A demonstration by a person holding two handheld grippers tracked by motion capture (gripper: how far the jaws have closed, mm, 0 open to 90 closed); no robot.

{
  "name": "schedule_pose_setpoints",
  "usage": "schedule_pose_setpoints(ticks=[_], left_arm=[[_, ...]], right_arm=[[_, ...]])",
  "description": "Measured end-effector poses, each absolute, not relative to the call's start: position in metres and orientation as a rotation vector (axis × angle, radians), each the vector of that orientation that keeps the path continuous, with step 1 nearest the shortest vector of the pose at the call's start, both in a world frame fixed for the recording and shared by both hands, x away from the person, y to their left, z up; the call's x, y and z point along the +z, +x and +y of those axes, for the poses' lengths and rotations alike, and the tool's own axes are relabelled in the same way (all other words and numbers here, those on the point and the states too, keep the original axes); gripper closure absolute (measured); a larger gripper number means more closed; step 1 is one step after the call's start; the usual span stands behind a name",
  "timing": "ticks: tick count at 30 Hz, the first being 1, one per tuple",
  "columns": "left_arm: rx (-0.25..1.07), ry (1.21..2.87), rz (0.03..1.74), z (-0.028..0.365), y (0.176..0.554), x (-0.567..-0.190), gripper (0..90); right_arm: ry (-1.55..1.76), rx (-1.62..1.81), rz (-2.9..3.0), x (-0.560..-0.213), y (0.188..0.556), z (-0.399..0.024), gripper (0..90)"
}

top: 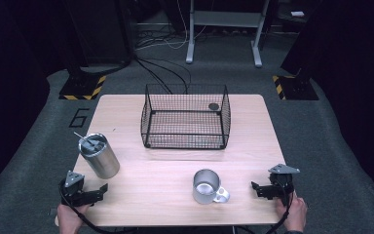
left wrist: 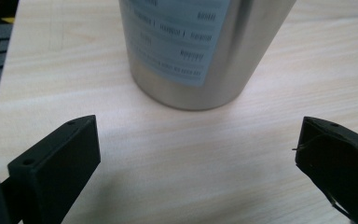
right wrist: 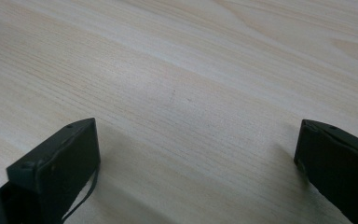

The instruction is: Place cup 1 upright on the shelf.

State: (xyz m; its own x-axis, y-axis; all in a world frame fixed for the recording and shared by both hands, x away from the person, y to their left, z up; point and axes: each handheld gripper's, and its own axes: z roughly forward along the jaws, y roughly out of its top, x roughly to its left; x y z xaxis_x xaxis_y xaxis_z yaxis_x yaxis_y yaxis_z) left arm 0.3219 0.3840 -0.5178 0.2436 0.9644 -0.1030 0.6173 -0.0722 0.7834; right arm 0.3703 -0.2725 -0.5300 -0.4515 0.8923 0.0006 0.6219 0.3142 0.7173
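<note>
The left gripper [top: 97,191] lay released, jaws wide, aimed at the tumbler [top: 100,156] standing just ahead near the table's [top: 253,122] left edge, likely lined up to grasp it; the right gripper [top: 259,189] gaped too, resting beside the mug [top: 207,186]; both vessels were smooth brushed steel; the basket [top: 185,117] was black wire mesh.

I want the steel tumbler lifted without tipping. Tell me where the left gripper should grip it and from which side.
Grip the steel tumbler low on its plain round wall, from the person's side. It stands upright right ahead of the left gripper, whose open jaws look wide enough to straddle its base. Probably avoid the top: a lid and straw sit there.
</note>
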Motion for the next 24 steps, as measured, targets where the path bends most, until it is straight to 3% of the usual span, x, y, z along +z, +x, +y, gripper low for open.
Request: schedule_pose_setpoints(ticks=[24], left_arm=[[0.724, 1.659, 1.298, 0.380, 0.343, -0.453, 0.1]], right_arm=[[1.346, 0.927, 2.187, -0.530, 0.371, -0.272, 0.0]])
